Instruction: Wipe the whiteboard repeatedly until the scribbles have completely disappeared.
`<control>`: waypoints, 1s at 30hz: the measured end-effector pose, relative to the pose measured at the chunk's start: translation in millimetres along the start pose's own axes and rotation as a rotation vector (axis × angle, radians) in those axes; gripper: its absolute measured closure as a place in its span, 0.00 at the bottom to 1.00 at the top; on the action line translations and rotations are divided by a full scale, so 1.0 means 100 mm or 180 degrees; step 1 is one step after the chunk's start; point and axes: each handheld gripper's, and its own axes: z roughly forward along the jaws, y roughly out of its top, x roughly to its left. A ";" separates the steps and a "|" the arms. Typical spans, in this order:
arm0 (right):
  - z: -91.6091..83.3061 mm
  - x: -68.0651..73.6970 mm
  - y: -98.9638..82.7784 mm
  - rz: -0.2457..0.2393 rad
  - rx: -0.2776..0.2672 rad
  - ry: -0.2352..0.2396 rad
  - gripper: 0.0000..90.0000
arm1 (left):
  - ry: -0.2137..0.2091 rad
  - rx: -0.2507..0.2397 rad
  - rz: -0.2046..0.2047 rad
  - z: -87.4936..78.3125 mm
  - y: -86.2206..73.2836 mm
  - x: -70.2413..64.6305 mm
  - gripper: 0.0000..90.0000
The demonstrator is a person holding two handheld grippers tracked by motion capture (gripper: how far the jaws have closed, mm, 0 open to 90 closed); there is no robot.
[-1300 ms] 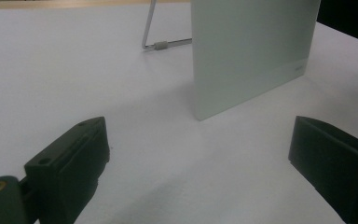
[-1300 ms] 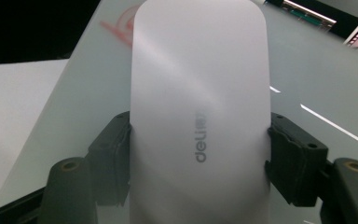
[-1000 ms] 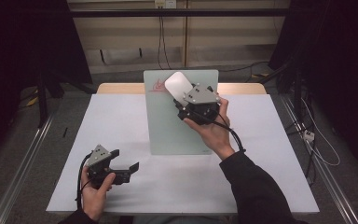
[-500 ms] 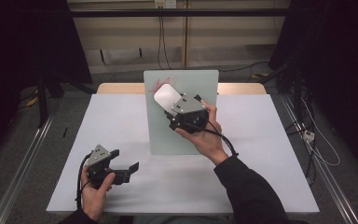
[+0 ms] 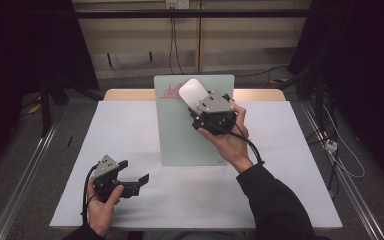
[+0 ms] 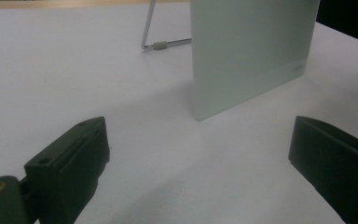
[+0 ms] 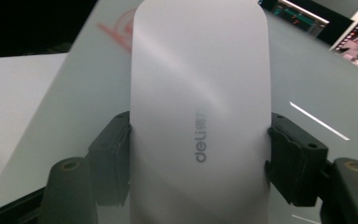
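The white eraser (image 5: 191,91) sits over the upper part of the glass board (image 5: 180,145), near its red marks (image 5: 168,91), long axis running straight out from your right gripper (image 5: 202,103), which pinches its sides. Your left gripper (image 5: 132,176) rests spread on the table (image 5: 125,125).

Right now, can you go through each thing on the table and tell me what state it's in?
White eraser: clamped between the jaws of the right hand-held gripper, held against the board near its top.
Board: propped up tilted on a wire stand, red marks at its top left.
Right hand-held gripper: shut on the white eraser.
Left hand-held gripper: open, nothing between its jaws, held low at the table.
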 end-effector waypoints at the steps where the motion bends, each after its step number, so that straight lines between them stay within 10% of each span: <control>1: 0.01 0.05 -0.02 -0.0024 0.0015 0.0029 0.35 | -0.0003 -0.0004 0.0000 0.00 0.00 0.00 0.05; 9: 0.06 0.33 -0.21 -0.0172 0.0142 0.0362 0.35 | -0.0001 0.0006 -0.0010 0.01 0.00 0.00 0.05; 19: -0.09 -0.21 0.02 -0.0007 0.0036 -0.0156 0.35 | 0.0000 0.0000 0.0003 0.01 0.00 -0.01 0.05; 30: 0.03 0.11 -0.02 -0.0136 0.0066 0.0000 0.35 | -0.0005 0.0005 0.0002 0.01 0.00 0.00 0.05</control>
